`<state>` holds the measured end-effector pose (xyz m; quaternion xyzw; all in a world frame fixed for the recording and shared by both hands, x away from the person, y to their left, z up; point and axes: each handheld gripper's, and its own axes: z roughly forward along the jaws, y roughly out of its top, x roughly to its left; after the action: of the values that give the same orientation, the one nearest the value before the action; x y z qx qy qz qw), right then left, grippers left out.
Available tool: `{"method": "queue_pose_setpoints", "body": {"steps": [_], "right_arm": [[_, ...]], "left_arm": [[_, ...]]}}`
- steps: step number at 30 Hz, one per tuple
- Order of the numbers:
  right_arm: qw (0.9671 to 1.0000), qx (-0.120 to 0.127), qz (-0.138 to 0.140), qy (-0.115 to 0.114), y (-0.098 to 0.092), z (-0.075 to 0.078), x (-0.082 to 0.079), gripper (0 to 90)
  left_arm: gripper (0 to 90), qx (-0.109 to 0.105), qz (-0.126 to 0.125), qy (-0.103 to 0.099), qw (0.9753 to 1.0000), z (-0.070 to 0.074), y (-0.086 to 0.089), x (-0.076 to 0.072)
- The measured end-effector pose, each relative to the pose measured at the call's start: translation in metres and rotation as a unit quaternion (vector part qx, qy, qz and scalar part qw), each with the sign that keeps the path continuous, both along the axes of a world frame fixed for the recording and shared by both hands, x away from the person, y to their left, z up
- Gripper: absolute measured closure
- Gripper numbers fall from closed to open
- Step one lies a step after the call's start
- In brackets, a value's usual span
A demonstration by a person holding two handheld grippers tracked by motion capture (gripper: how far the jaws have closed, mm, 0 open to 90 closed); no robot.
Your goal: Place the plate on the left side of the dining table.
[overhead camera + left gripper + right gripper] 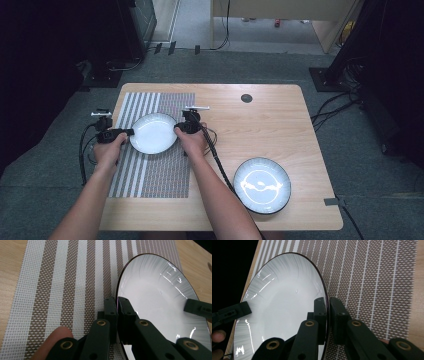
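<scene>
A white plate with a dark rim (153, 133) is held between both grippers over the striped placemat (150, 172). My left gripper (129, 132) is shut on the plate's left rim; in the left gripper view its jaws pinch the plate (160, 302) at the edge, gripper (117, 301). My right gripper (177, 129) is shut on the right rim; in the right gripper view the plate (284, 307) is clamped between the jaws, gripper (328, 302). I cannot tell whether the plate rests on the mat or hangs just above it.
A second white plate with a dark rim (262, 185) sits on the wooden table (280, 125) near the front right. A dark round cap (246, 98) is set in the tabletop at the back. Cables trail from both grippers.
</scene>
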<state>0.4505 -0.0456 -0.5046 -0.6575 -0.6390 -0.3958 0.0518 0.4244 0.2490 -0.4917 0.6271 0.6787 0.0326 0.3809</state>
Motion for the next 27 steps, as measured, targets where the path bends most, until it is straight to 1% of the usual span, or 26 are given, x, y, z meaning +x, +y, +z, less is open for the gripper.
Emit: {"method": "queue_pose_setpoints", "body": {"steps": [2,4,5,7,10,12,13,15,16,17,20,21,22,23,25,26,27], "right_arm": [[1.0,0.001,-0.001,-0.004,0.001,-0.001,0.0,84.1],[1.0,0.0,-0.002,-0.006,0.001,-0.001,0.0,84.1],[1.0,0.004,-0.001,-0.005,0.0,-0.002,0.0,84.3],[0.9999,0.01,-0.001,-0.002,-0.001,-0.003,0.001,84.5],[0.9999,0.011,-0.001,-0.003,-0.001,-0.003,0.001,84.6],[0.9999,0.007,-0.003,-0.008,0.0,-0.003,0.0,84.3],[0.9999,0.001,0.002,-0.014,0.0,-0.002,0.0,83.7],[0.9999,-0.001,0.004,-0.015,0.0,-0.002,-0.001,82.7],[0.9998,-0.007,0.005,-0.018,0.0,-0.002,-0.001,79.9],[0.9996,-0.011,0.005,-0.024,0.0,-0.002,-0.002,76.6],[0.9988,-0.017,-0.001,-0.045,-0.003,0.0,-0.004,69.1],[0.9985,-0.018,-0.002,-0.052,-0.005,0.001,-0.005,68.0],[0.9979,-0.02,0.001,-0.061,-0.006,0.002,-0.006,65.6],[0.9969,-0.029,0.007,-0.073,-0.006,0.003,-0.007,64.1],[0.9941,-0.046,0.015,-0.097,-0.007,0.006,-0.01,58.5],[0.9913,-0.055,0.021,-0.118,-0.008,0.011,-0.013,53.8],[0.9913,-0.055,0.021,-0.118,-0.008,0.011,-0.013,53.8]], "left_arm": [[87.6,-0.008,0.007,-0.002,0.9999,-0.001,0.001,-0.002],[87.6,-0.01,0.01,-0.003,0.9999,-0.002,0.0,-0.002],[87.5,-0.008,0.011,-0.007,0.9999,-0.002,0.0,-0.003],[87.5,-0.007,0.012,-0.007,0.9999,-0.002,-0.001,-0.004],[87.5,-0.006,0.015,-0.009,0.9998,-0.002,-0.002,-0.005],[87.4,-0.009,0.013,-0.008,0.9998,-0.003,-0.001,-0.005],[87.1,-0.011,0.011,-0.007,0.9999,-0.003,0.0,-0.005],[86.6,-0.012,0.009,-0.006,0.9999,-0.003,0.0,-0.005],[84.9,-0.012,0.006,-0.006,0.9999,-0.003,0.0,-0.005],[80.8,-0.013,0.004,-0.01,0.9999,-0.004,0.0,-0.006],[70.3,-0.01,0.004,-0.029,0.9995,-0.002,0.001,-0.009],[68.7,-0.007,0.002,-0.043,0.999,-0.001,0.001,-0.01],[65.8,0.003,-0.001,-0.058,0.9983,0.001,0.001,-0.012],[63.5,0.02,-0.003,-0.071,0.9973,0.003,0.0,-0.014],[58.8,0.045,-0.003,-0.094,0.9946,0.007,-0.001,-0.018],[54.6,0.056,-0.003,-0.099,0.9935,0.011,-0.001,-0.02],[51.9,0.056,-0.003,-0.099,0.9935,0.011,-0.001,-0.02]]}}
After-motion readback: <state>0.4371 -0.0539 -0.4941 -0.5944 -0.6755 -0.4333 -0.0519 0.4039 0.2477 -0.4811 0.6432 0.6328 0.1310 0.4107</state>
